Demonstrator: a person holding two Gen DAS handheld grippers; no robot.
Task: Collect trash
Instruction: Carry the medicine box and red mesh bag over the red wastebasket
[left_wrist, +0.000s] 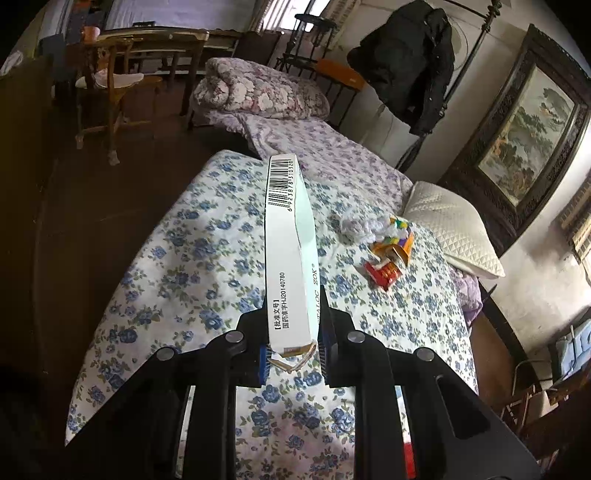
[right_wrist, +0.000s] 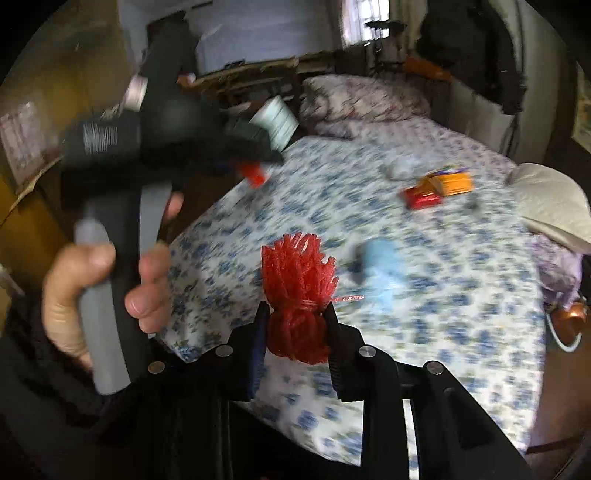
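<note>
**Trash on the bed: both tongs loaded**

Bed (left_wrist: 207, 236): blue-flowered sheet, most of both views. A folded floral quilt (left_wrist: 258, 88) lies at its far end, a white pillow (left_wrist: 450, 229) at its right edge.

Box (left_wrist: 288, 251): long, white, with a barcode. Your left tongs (left_wrist: 291, 332) are clamped on its near end, and it juts forward above the sheet. From the right wrist, your left hand (right_wrist: 107, 291) grips the tool's handle at the bed's left side, with the box's far end showing past the tool.

Net (right_wrist: 299, 295): a red mesh bundle, tied at the waist. Your right tongs (right_wrist: 297, 332) are narrow and pinched on it at the tie, its frayed top standing up between the fingers.

Blue scrap (right_wrist: 380, 269): light blue, blurred, on the sheet just beyond the net; you cannot tell what it is.

Orange packet (left_wrist: 397, 243), red packet (left_wrist: 382, 273): touching, on the sheet near the pillow, well apart from both tongs.

Wad (left_wrist: 354, 225): crumpled white, just left of the orange packet.
</note>
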